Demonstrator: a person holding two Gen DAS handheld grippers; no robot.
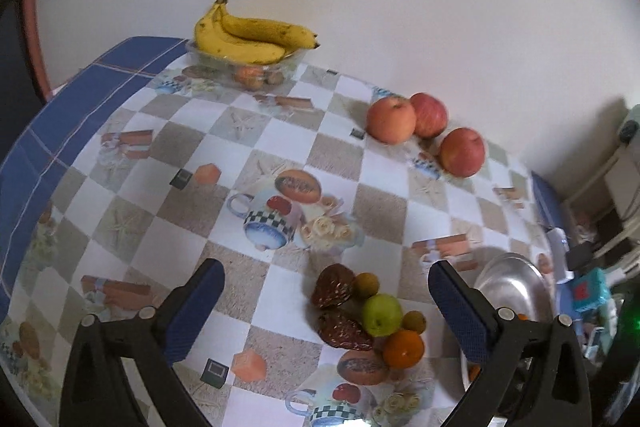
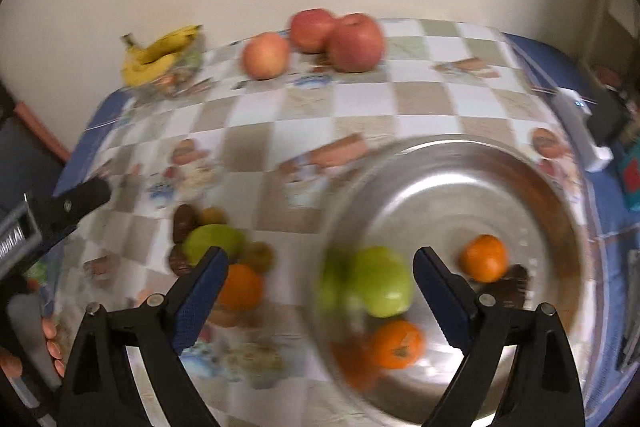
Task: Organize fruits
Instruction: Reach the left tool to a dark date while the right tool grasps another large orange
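Right wrist view shows the right gripper (image 2: 320,287) spread wide and empty above the steel bowl (image 2: 560,211), where a green apple (image 2: 384,283) and two oranges lie, lower centre. Left gripper (image 1: 326,303), equally wide and empty, faces the loose fruit pile (image 1: 370,311) at lower centre; I'd straddle the top green fruit squarely. Open cloth lies left; bowl rim crowds the right.

My left gripper (image 1: 326,303) hangs with its jaws spread wide, nothing between the blue pads (image 1: 196,311). My right gripper (image 2: 320,291) is likewise gaping and holds nothing. In the right wrist view my left hand (image 2: 50,343) shows fingertips wrapped around its handle.
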